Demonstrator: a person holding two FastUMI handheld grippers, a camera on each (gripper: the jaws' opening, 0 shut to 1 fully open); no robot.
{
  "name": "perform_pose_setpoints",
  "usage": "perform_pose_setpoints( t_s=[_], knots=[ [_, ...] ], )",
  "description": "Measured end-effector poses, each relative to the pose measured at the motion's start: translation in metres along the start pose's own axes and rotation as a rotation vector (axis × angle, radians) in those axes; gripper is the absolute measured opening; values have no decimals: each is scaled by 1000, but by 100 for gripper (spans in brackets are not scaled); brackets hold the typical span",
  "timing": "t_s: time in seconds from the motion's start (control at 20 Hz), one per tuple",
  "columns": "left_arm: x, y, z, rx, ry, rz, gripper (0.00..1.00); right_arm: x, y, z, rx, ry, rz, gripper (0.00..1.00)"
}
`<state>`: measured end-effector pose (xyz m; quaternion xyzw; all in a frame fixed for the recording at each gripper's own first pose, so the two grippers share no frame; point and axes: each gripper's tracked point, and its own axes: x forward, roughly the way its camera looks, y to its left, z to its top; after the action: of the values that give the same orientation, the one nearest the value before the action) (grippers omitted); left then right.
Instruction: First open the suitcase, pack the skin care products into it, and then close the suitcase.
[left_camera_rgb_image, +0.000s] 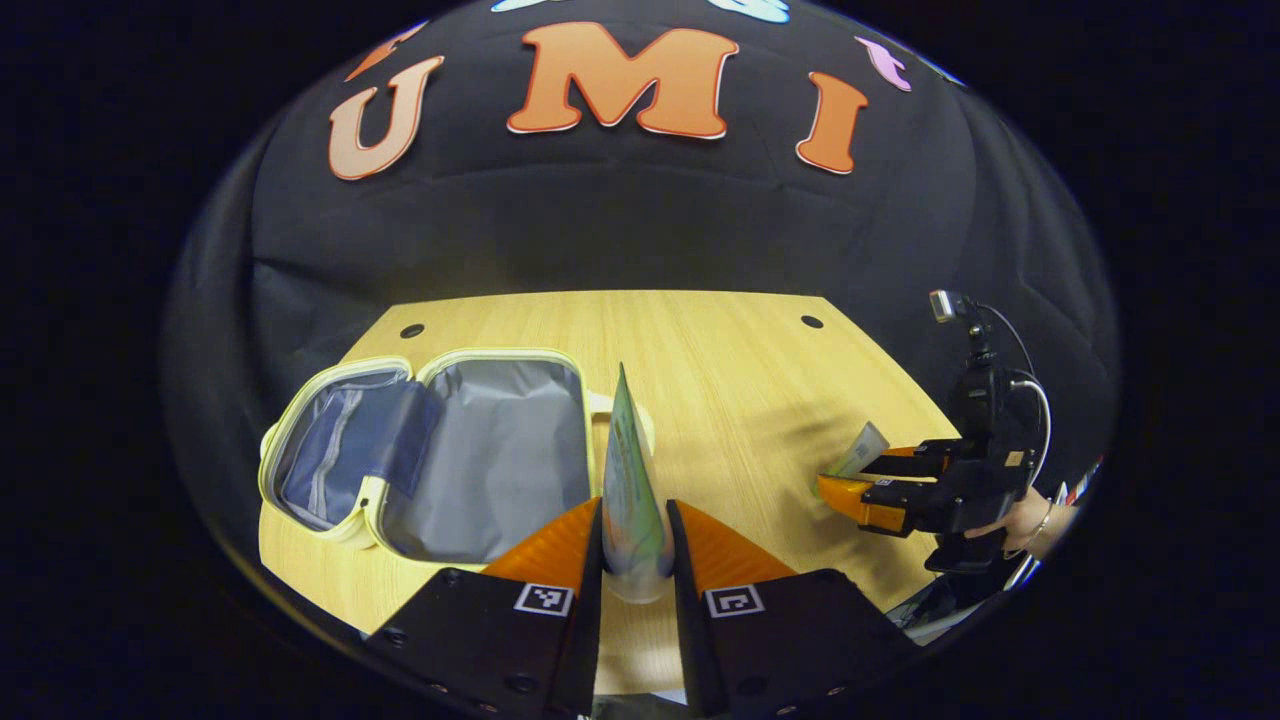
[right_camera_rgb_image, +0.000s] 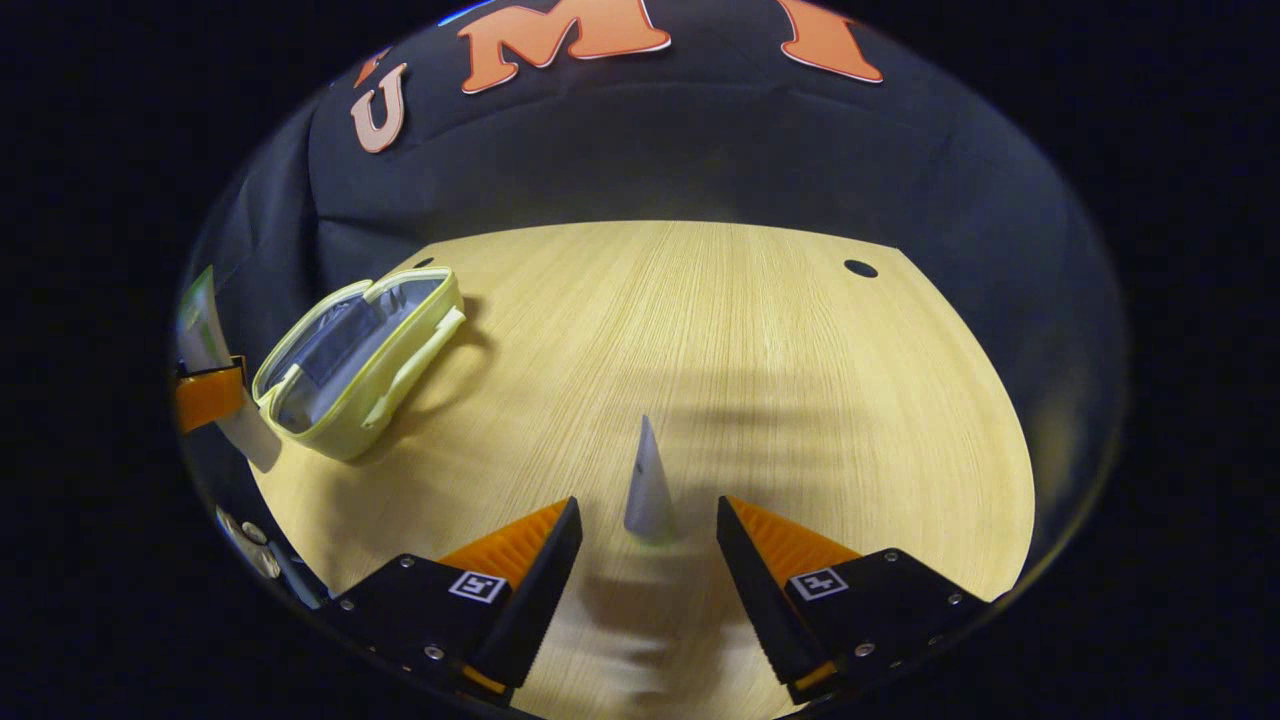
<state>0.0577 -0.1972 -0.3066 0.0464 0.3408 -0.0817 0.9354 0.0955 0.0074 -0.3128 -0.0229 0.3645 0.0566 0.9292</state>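
1. Left tool (left_camera_rgb_image: 636, 545): clamped on upright tube (left_camera_rgb_image: 630, 480), lower centre.
2. Right tool (right_camera_rgb_image: 648, 545): jaws apart round grey tube (right_camera_rgb_image: 648, 490) on bench (right_camera_rgb_image: 800, 380).
3. Suitcase (left_camera_rgb_image: 440, 450): open, centre-left.

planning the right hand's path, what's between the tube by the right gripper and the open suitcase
In the right gripper view only bare wooden table lies between the standing tube and the open suitcase.

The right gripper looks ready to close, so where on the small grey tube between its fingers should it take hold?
Grip the grey tube low, near its wider base, flat faces toward the fingers, coming straight on as the right gripper is. It stands upright and tapers upward.
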Motion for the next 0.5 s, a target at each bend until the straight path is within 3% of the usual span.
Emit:
perform_pose_setpoints(
  t_s=[0.05,0.1,0.15,0.25,0.3,0.35,0.5],
  knots=[
    [-4,5,-4,-21,9,6,34,6,1,-2,-4,10,-7,84],
    [-8,7,-5,-42,15,4,34,11,0,-5,-12,22,-18,67],
    [-11,10,-5,-61,18,0,34,15,-3,-10,-27,41,-43,59],
    [-15,19,-4,-78,20,-7,34,13,-3,-5,-17,48,-60,33],
    [-16,26,-2,-77,21,-9,34,10,-1,-3,-10,53,-63,27],
    [-18,33,1,-73,23,-11,34,6,3,1,-6,49,-60,31],
    [-26,56,14,-88,40,-35,34,-14,19,16,13,34,-44,31]
  ],
)
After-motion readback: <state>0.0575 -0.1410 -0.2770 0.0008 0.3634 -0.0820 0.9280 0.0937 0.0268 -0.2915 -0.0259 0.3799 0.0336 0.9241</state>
